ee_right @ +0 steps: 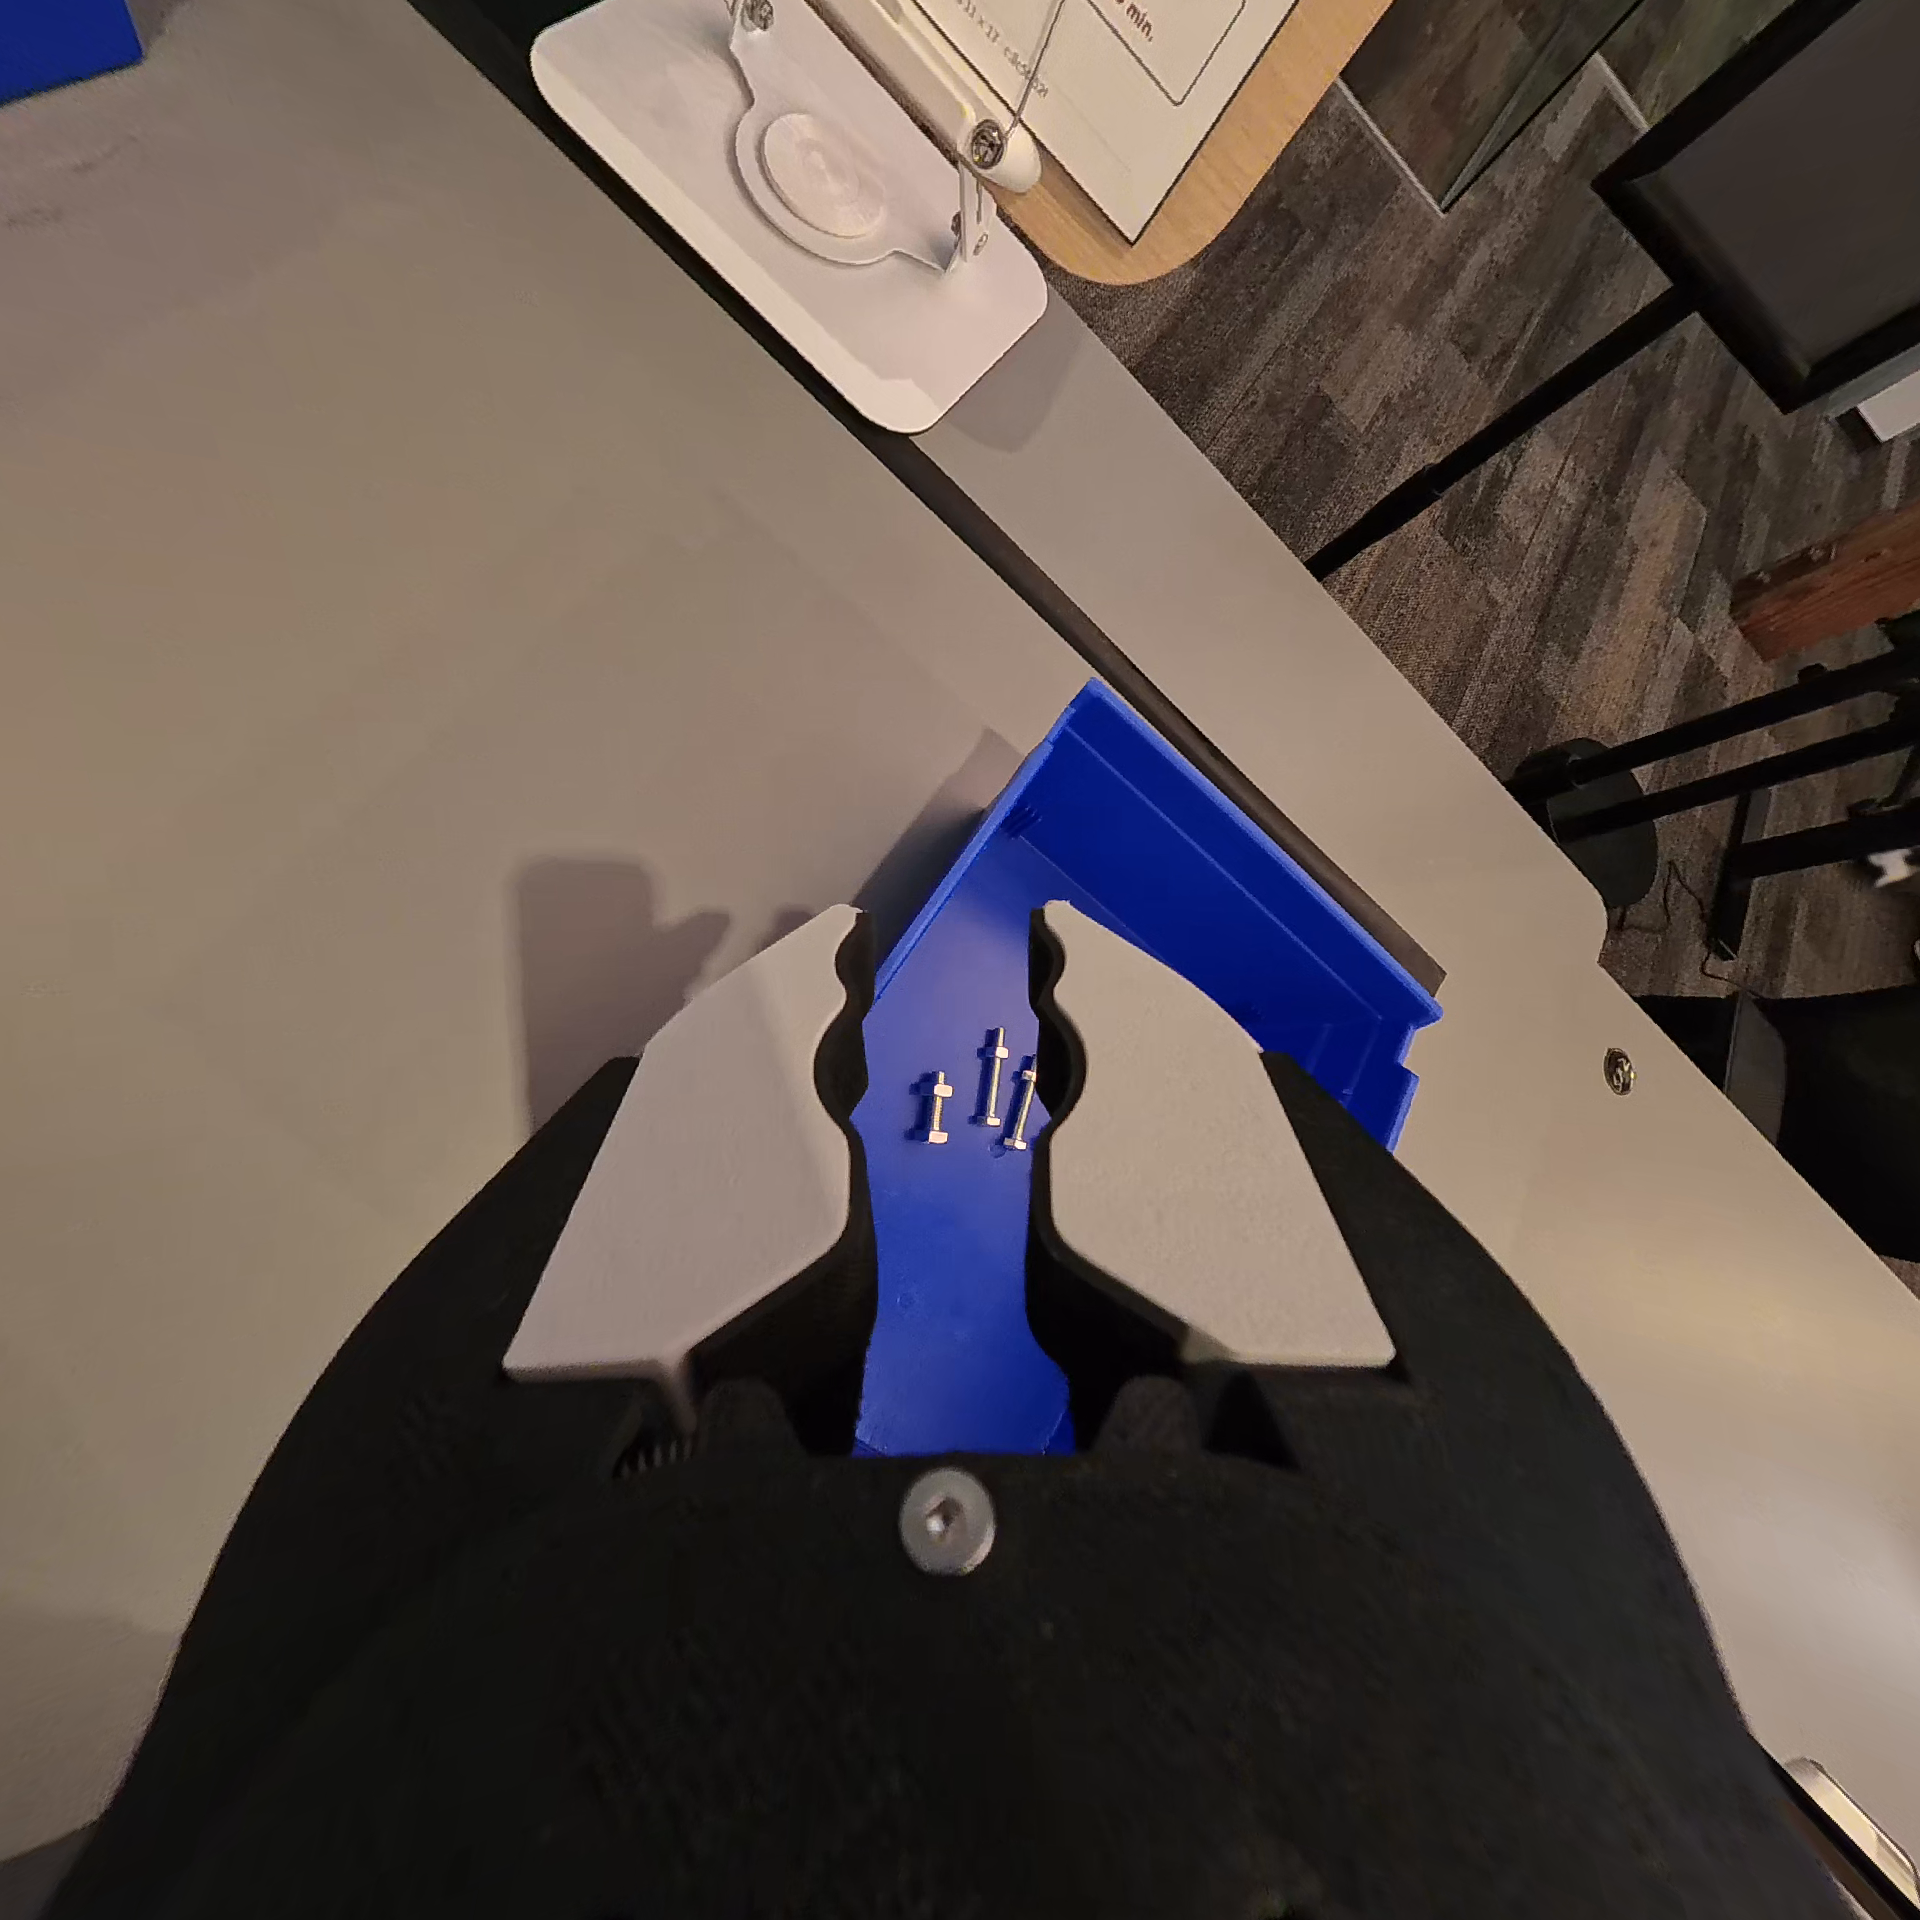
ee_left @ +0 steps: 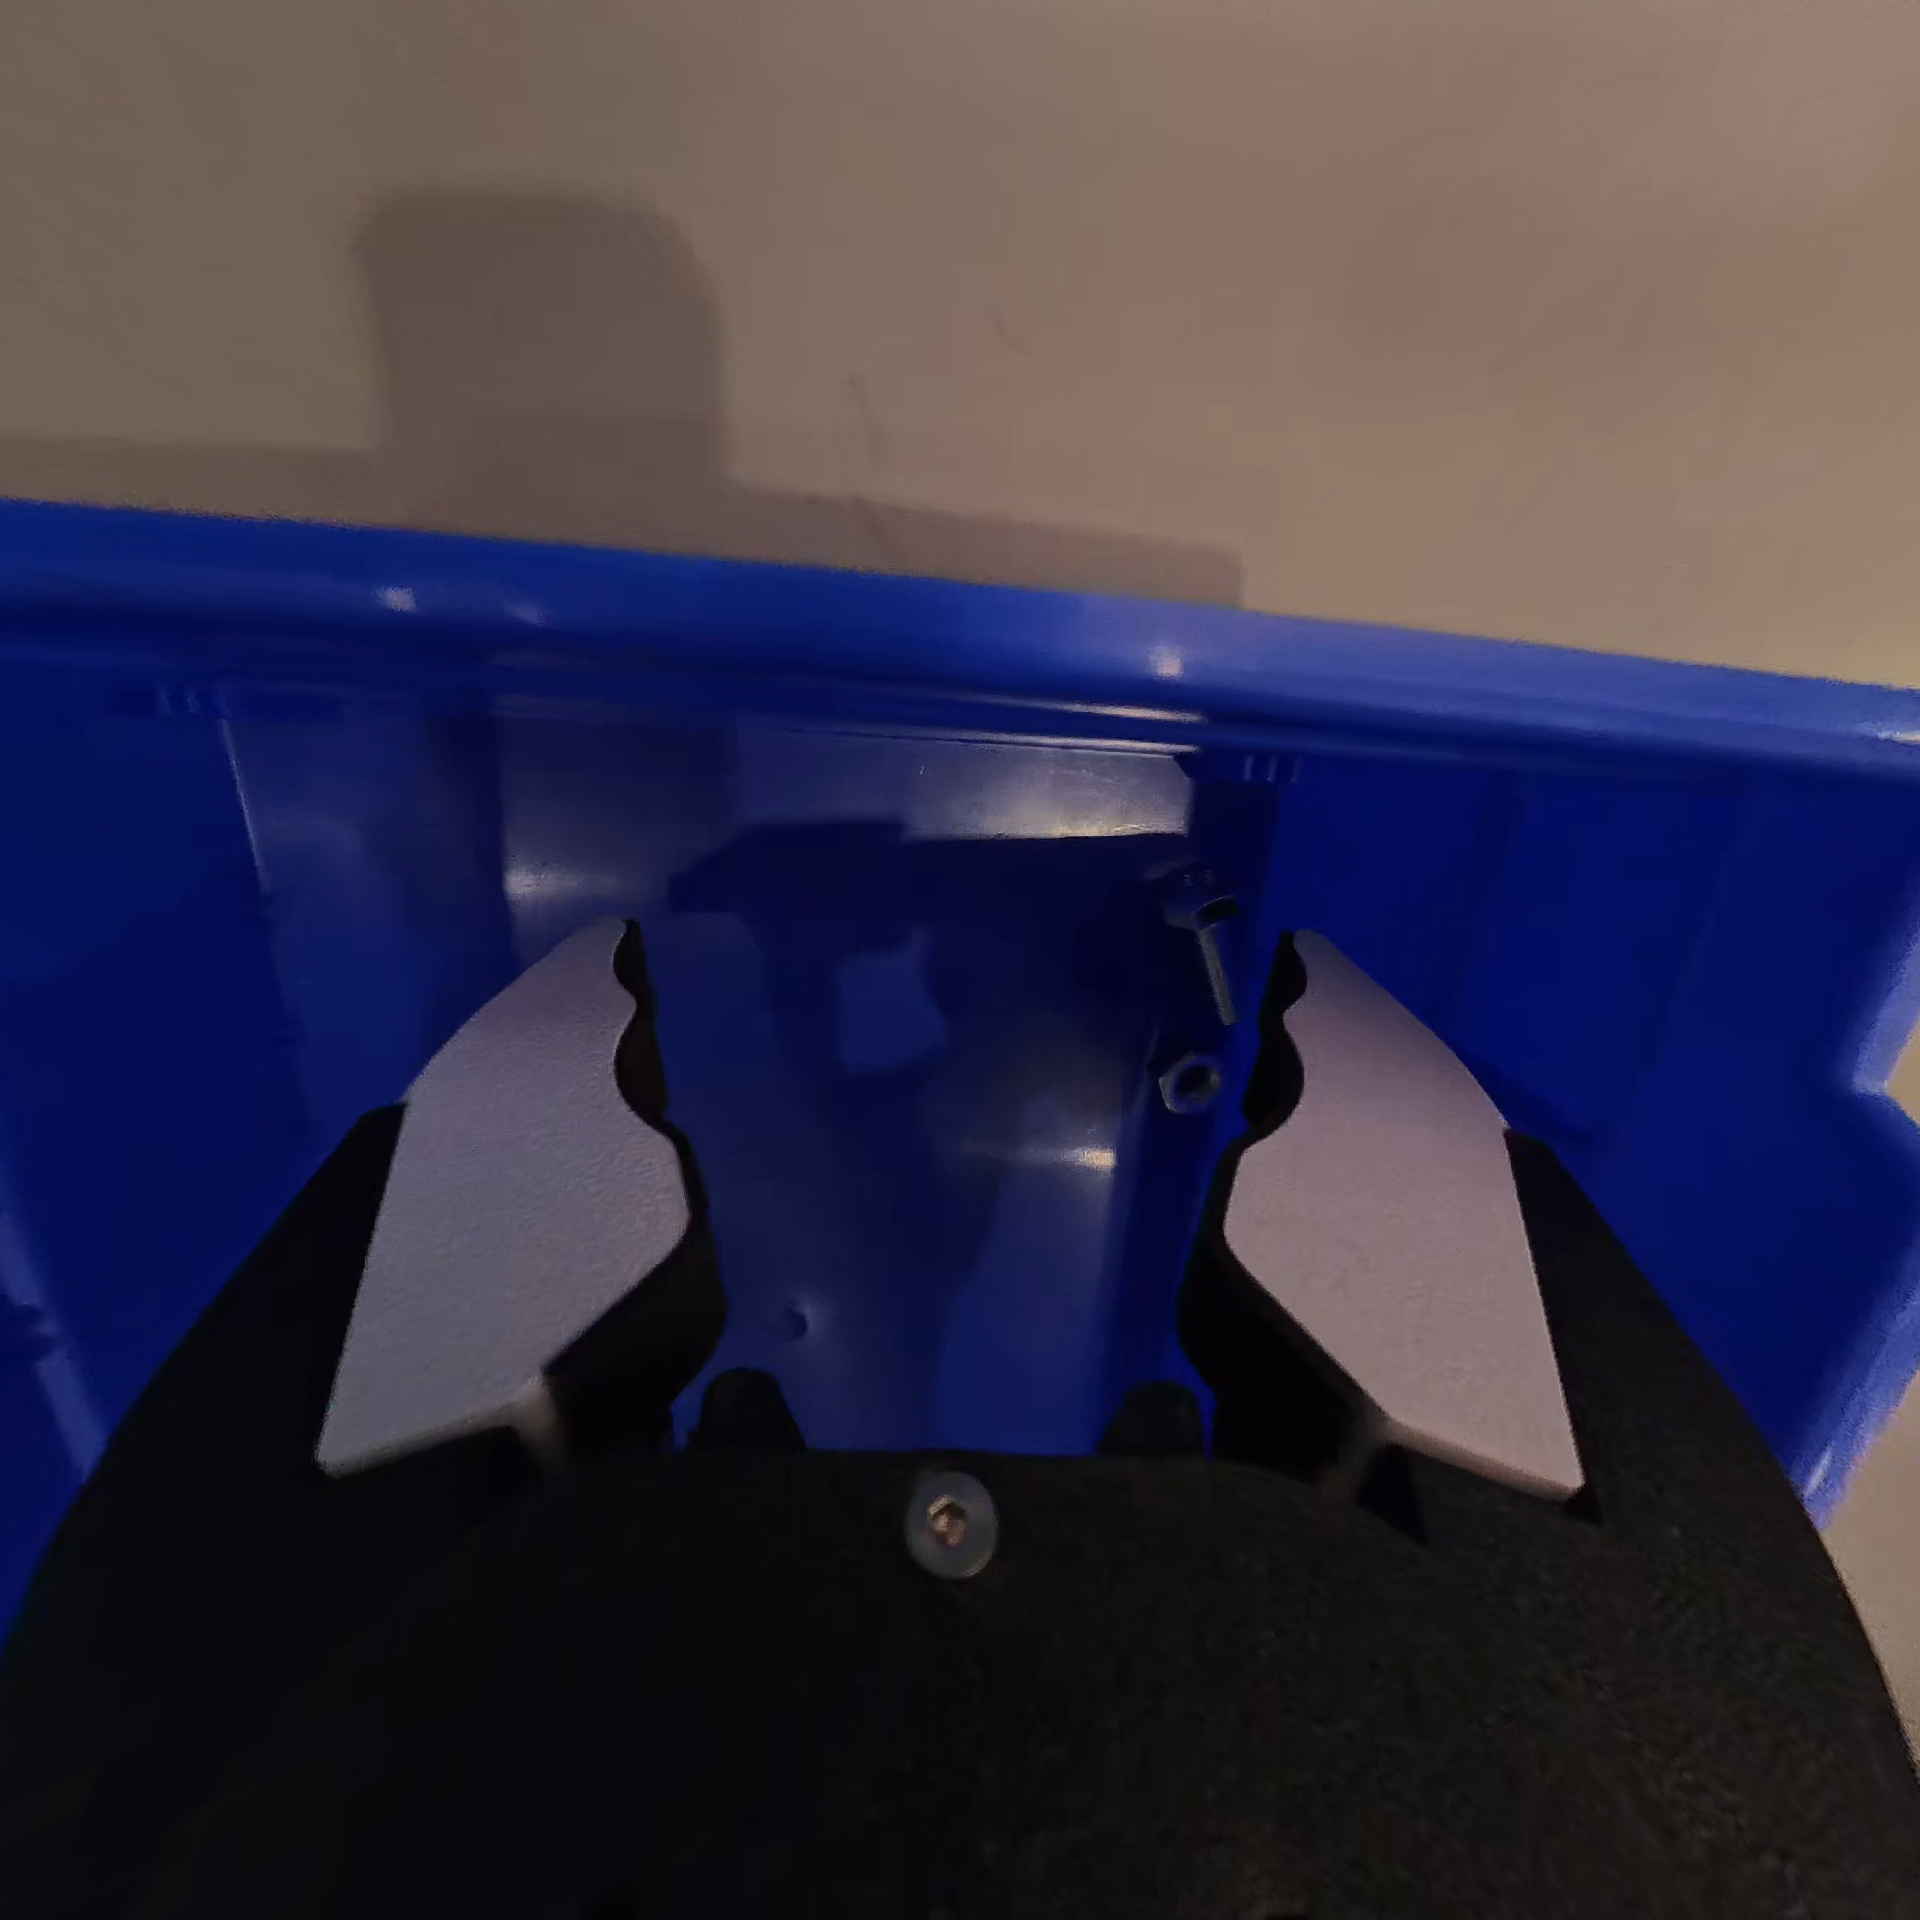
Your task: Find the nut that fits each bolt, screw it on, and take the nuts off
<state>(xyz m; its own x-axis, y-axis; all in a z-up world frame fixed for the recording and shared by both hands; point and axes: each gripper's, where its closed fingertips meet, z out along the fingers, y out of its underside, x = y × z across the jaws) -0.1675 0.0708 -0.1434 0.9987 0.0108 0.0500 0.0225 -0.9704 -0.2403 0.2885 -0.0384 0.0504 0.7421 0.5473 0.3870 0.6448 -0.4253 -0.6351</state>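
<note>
In the left wrist view my left gripper (ee_left: 956, 935) is open and empty, low inside a blue bin (ee_left: 935, 634). A small bolt (ee_left: 1210, 961) and a loose nut (ee_left: 1190, 1083) lie on the bin floor just inside my right fingertip (ee_left: 1294, 997). In the right wrist view my right gripper (ee_right: 948, 914) is open with a narrower gap and empty, held above a second blue bin (ee_right: 1195, 883). Three small bolts, each with a nut on it, lie side by side on that bin's floor: one on the left (ee_right: 935, 1107), one in the middle (ee_right: 992, 1075), one half hidden by my right finger (ee_right: 1023, 1103).
Both bins sit on a grey table (ee_right: 364, 623). A white stand base (ee_right: 790, 208) sits at the table's far edge (ee_right: 1039, 561). A corner of another blue object (ee_right: 62, 42) shows at the top left. Beyond the edge are dark floor and black furniture legs (ee_right: 1714, 790). My right fingertips sit around 50 centimetres from my left ones. My left tips are roughly 4 centimetres from the loose nut (ee_left: 1190, 1083).
</note>
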